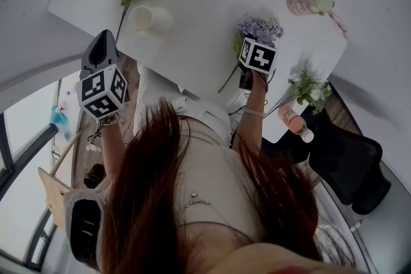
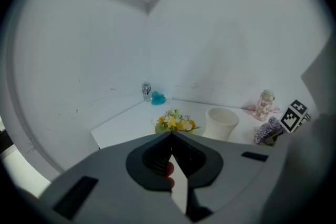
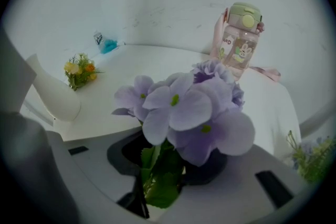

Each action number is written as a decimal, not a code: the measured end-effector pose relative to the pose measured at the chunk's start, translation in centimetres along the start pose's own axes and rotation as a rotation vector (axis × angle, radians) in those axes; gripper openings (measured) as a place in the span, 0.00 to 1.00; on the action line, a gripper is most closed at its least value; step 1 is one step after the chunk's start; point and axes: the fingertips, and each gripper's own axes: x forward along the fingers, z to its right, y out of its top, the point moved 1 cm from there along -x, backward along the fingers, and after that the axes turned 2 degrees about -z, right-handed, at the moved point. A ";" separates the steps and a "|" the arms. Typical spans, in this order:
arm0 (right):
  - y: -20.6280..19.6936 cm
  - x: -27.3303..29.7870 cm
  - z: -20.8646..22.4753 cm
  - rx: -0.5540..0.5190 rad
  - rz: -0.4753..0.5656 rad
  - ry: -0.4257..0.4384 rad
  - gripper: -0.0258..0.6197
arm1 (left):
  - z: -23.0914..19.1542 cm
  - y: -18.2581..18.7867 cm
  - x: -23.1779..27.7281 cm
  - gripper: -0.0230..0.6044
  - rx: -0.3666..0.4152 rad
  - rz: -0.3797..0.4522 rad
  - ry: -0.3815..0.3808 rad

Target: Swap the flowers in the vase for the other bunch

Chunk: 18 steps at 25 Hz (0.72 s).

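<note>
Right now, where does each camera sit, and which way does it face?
Head view: on the person's head, facing steeply down at the table; hair, forearms, left gripper and right gripper show.
Left gripper view: on that gripper, facing across the table to the yellow bunch and vase; its shut jaws show.
Right gripper view: on that gripper, facing the bottle; its jaws clamp the purple bunch.
Both gripper views share the yellow bunch and vase.

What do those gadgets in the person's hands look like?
The left gripper and the right gripper look alike. Each is a matte grey plastic shell that tapers to two jaws with dark ribbed pads. Each carries a white cube printed with black square markers. The forearms have no sleeves.
</note>
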 end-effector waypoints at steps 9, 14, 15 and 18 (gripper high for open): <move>1.0 -2.2 -0.5 0.023 0.080 -0.035 0.25 | -1.3 0.6 -0.7 0.04 -0.011 0.033 -0.023; 1.7 -3.4 -1.0 0.037 0.128 -0.039 0.23 | -1.6 0.8 -0.9 0.04 -0.017 0.047 -0.047; 1.8 -3.6 -1.1 0.039 0.138 -0.039 0.23 | -1.7 1.0 -0.9 0.04 -0.018 0.052 -0.052; 2.3 -4.7 -1.5 0.043 0.165 -0.049 0.23 | -2.1 1.4 -0.8 0.04 -0.020 0.063 -0.068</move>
